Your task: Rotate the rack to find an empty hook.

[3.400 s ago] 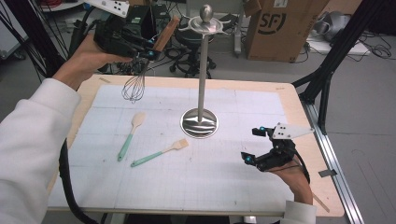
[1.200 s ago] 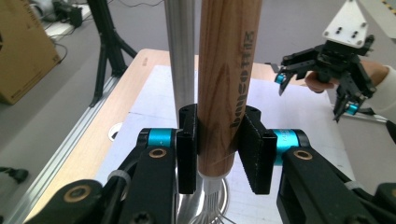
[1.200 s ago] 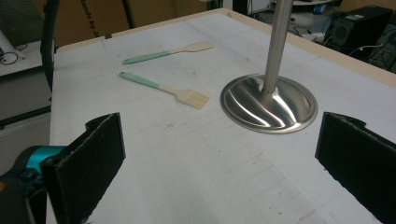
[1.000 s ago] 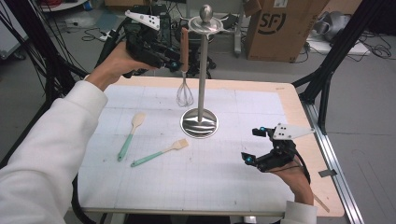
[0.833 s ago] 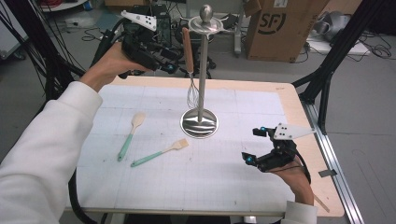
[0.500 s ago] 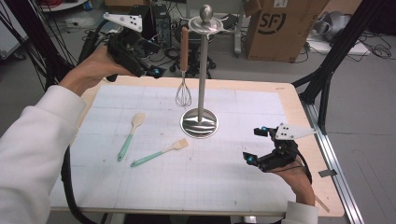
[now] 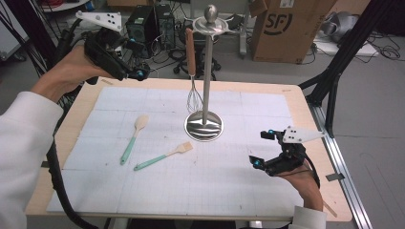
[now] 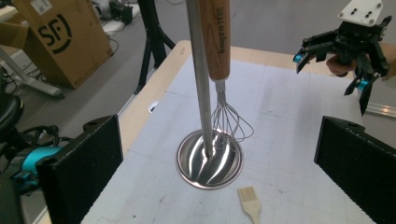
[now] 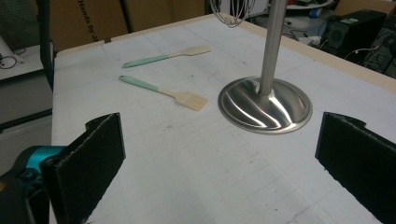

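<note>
A wooden-handled whisk hangs from the top arm of the steel stand, and its wires end just above the round base. My left gripper is held up at the far left, apart from the whisk. Its jaws have just been opening and stand open with nothing between them. From the left gripper view, the whisk hangs ahead, next to the pole. My right gripper rests open near the front right of the table. The right gripper view faces the base.
A teal-handled wooden spoon and a teal-handled spatula lie on the white grid mat, left of the stand. A cardboard box, computer cases and black tripod legs stand beyond the table's far and right edges.
My left gripper let go of the whisk handle after hanging it on the stand, opened, and drew back to the left. The whisk stays on the stand. My right gripper has not moved.
</note>
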Available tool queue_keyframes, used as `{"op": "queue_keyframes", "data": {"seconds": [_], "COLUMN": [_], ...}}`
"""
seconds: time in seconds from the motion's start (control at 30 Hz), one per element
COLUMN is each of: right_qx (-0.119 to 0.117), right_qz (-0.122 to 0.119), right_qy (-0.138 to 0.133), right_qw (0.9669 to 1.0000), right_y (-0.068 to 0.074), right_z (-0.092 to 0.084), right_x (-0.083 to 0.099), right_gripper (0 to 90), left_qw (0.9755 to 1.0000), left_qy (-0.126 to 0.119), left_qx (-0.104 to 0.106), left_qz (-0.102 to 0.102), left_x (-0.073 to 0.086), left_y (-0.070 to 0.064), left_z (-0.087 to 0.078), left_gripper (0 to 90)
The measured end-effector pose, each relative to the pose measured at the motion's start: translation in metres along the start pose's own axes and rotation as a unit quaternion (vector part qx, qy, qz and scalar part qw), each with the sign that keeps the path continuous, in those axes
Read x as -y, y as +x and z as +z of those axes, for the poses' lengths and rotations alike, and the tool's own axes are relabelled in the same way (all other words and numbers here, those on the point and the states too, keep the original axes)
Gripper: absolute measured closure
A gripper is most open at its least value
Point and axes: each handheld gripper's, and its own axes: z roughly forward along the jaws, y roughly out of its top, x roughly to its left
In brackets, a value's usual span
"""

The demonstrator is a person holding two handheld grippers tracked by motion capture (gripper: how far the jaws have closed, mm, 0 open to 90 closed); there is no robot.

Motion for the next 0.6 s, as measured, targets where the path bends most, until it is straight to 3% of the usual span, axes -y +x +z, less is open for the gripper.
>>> {"op": "queue_keyframes", "data": {"seconds": [0.1, 0.33, 0.4, 0.6], "right_qx": [0.000, 0.002, 0.001, -0.003], "right_qz": [0.001, 0.004, 0.005, 0.004], "right_qy": [0.002, 0.002, 0.001, 0.000], "right_qw": [1.0000, 1.0000, 1.0000, 1.0000], "right_y": [-0.001, -0.002, -0.002, -0.002], "right_z": [0.000, -0.001, -0.002, -0.001], "right_x": [0.000, 0.002, 0.002, 0.003], "right_gripper": [0.3, 0.2, 0.2, 0.2], "left_qw": [1.0000, 0.9994, 0.9994, 0.9991], "left_qy": [-0.002, -0.005, -0.001, -0.003], "left_qx": [0.007, 0.033, 0.031, 0.036], "left_qz": [0.004, 0.012, 0.014, 0.021], "left_x": [-0.002, -0.005, -0.008, -0.025], "left_y": [-0.003, -0.007, -0.009, -0.012], "left_z": [-0.004, -0.009, -0.010, -0.010], "left_gripper": [3.0, 26.7, 31.1, 57.4]}}
